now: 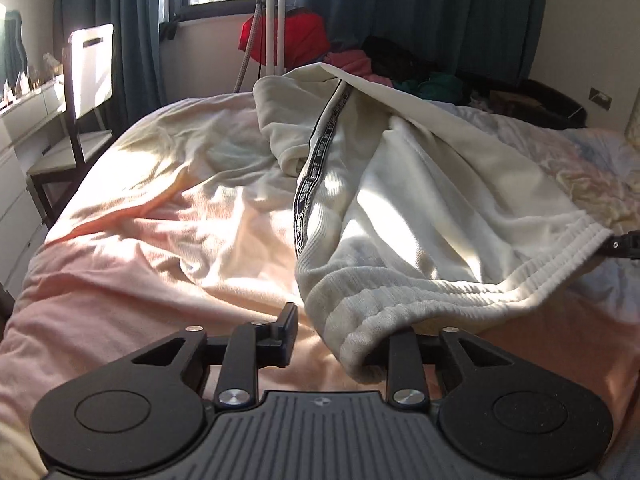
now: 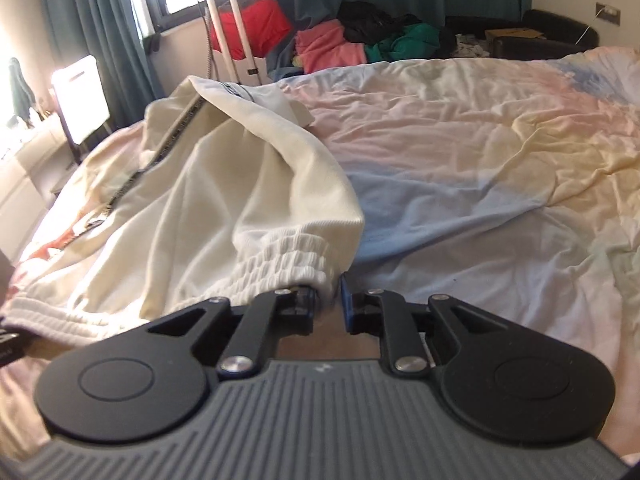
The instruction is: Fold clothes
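Observation:
Cream sweatpants [image 1: 400, 184] with a black-and-white side stripe [image 1: 316, 160] lie stretched over the bed, waistband toward me. My left gripper [image 1: 332, 344] is open; the waistband's left end drapes over its right finger, and the left finger [image 1: 286, 334] is bare. My right gripper [image 2: 330, 304] is nearly closed on the waistband's right corner [image 2: 296, 264]. The pants [image 2: 208, 184] run away to the upper left in the right wrist view. The right gripper's tip shows at the waistband's end in the left wrist view [image 1: 624, 244].
The bed [image 2: 480, 168] carries a rumpled pastel duvet. A chair [image 1: 84, 92] and white drawers [image 1: 16, 140] stand at the left. A garment steamer [image 2: 228, 28], a red bag [image 2: 260, 20] and a clothes pile [image 2: 360, 40] stand beyond the bed by teal curtains.

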